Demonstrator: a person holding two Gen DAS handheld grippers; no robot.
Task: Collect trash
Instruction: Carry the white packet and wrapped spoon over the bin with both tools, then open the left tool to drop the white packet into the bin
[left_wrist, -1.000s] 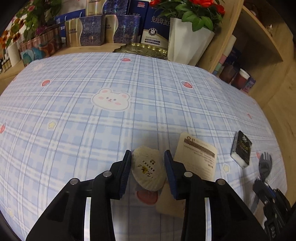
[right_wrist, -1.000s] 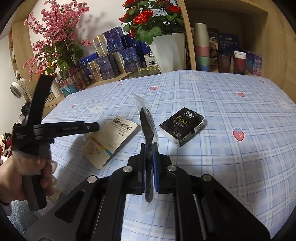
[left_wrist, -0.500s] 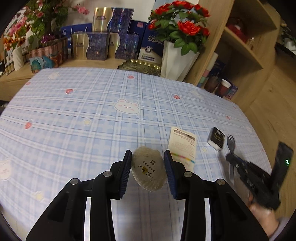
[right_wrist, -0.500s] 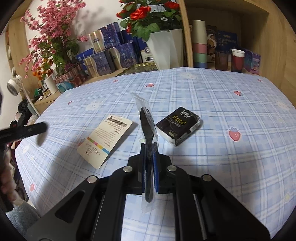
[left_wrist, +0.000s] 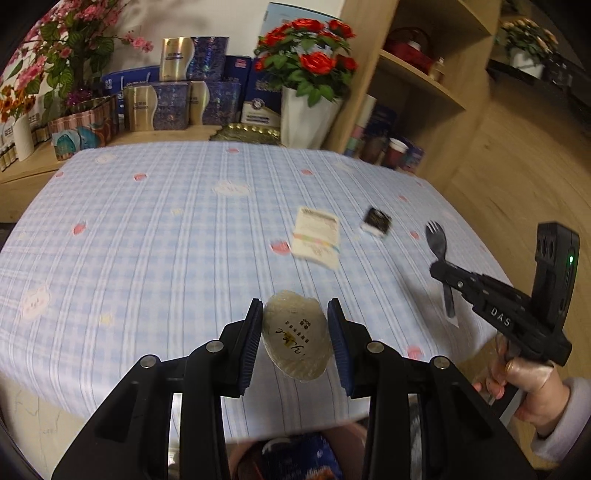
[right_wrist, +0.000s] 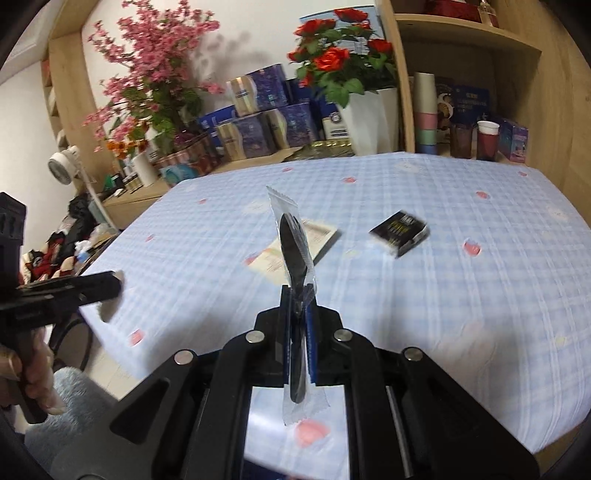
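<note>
My left gripper (left_wrist: 295, 325) is shut on a crumpled cream paper cup liner (left_wrist: 295, 341) with gold writing, held above the table's near edge. My right gripper (right_wrist: 298, 314) is shut on a black plastic spork in a clear wrapper (right_wrist: 293, 251), standing upright; it also shows in the left wrist view (left_wrist: 437, 251) at the right. A cream paper card (left_wrist: 317, 238) and a small black tissue pack (left_wrist: 376, 220) lie on the blue checked tablecloth (left_wrist: 166, 229). In the right wrist view the card (right_wrist: 317, 236) lies behind the spork and the tissue pack (right_wrist: 400, 232) to its right.
A white pot of red roses (left_wrist: 304, 118), blue and gold boxes (left_wrist: 173, 96) and a gold tray (left_wrist: 247, 133) stand behind the table. Wooden shelves (left_wrist: 417, 74) with cups are at the right. A dark patterned thing (left_wrist: 291, 458) sits below the table edge.
Both grippers have pulled back and risen away from the table with their loads. The card and tissue pack now look farther off.
</note>
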